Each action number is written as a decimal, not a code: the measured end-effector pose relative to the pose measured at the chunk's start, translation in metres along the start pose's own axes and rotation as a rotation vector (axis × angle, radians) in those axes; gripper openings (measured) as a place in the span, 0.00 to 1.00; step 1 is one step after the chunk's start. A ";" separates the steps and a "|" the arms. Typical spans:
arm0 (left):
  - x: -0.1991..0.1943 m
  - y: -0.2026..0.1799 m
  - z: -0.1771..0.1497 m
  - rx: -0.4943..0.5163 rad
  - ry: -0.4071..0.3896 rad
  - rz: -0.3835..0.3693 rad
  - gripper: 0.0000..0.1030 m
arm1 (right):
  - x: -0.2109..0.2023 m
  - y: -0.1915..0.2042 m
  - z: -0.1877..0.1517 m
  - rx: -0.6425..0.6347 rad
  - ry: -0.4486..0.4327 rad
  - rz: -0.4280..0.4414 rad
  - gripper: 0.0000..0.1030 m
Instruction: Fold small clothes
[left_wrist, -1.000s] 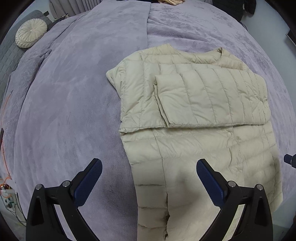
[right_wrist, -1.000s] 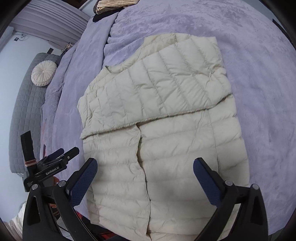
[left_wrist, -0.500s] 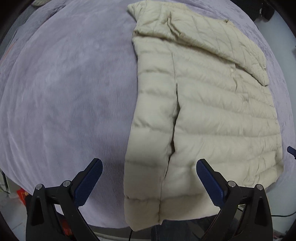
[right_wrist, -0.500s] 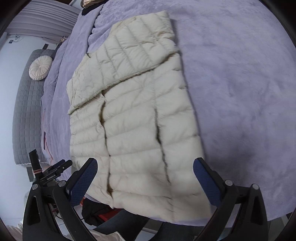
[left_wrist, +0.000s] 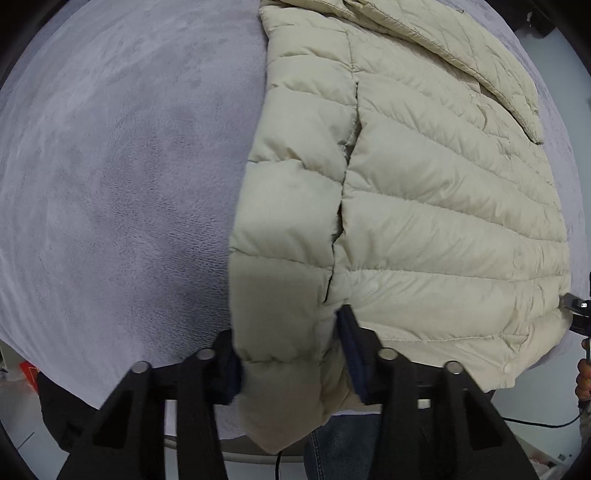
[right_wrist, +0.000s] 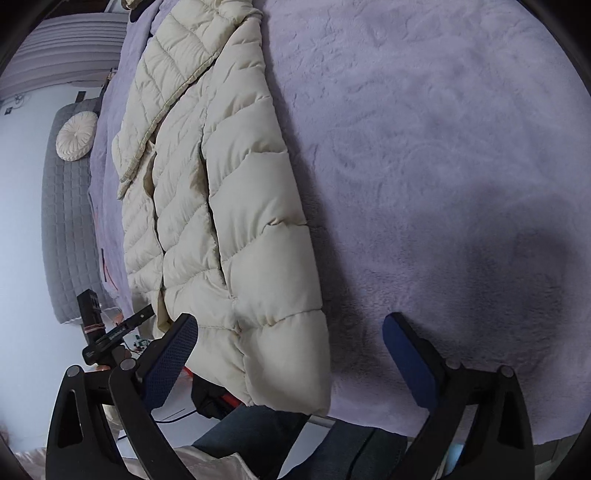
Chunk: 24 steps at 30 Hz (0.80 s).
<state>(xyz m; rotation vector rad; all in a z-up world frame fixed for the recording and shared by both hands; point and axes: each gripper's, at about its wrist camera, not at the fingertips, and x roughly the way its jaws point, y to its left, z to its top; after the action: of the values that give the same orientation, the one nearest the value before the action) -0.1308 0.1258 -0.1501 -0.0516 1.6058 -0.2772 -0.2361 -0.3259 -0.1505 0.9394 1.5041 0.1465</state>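
With the cream jacket (left_wrist: 424, 206) flat on the lilac blanket (left_wrist: 110, 184), hem hanging over the near edge, the step is gripping both hem corners. Left gripper (left_wrist: 291, 354) is closing, its pads pinching one corner; right gripper (right_wrist: 291, 354) is closing too — spread, not yet pressing the other. Next: lift and fold toward the collar. Round cushion (right_wrist: 75, 136) sits well apart — no obstruction.

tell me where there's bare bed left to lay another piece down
Bare purple blanket lies beside the jacket in the left wrist view, and a wide bare stretch lies on its other side in the right wrist view. It is crowded at the near hem, where both grippers, left and right, are closing.
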 end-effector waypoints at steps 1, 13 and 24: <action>-0.005 0.007 0.001 -0.009 0.008 -0.041 0.22 | 0.003 -0.003 -0.001 0.017 0.028 0.015 0.45; -0.094 0.041 0.063 -0.055 0.013 -0.516 0.06 | -0.055 0.062 0.001 0.051 -0.071 0.350 0.11; -0.141 0.024 0.216 -0.123 -0.211 -0.571 0.06 | -0.088 0.120 0.109 0.111 -0.240 0.592 0.11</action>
<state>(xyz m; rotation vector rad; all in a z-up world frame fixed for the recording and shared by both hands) 0.0940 0.1466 -0.0233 -0.6204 1.3689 -0.5914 -0.0967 -0.3483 -0.0318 1.4220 0.9891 0.3649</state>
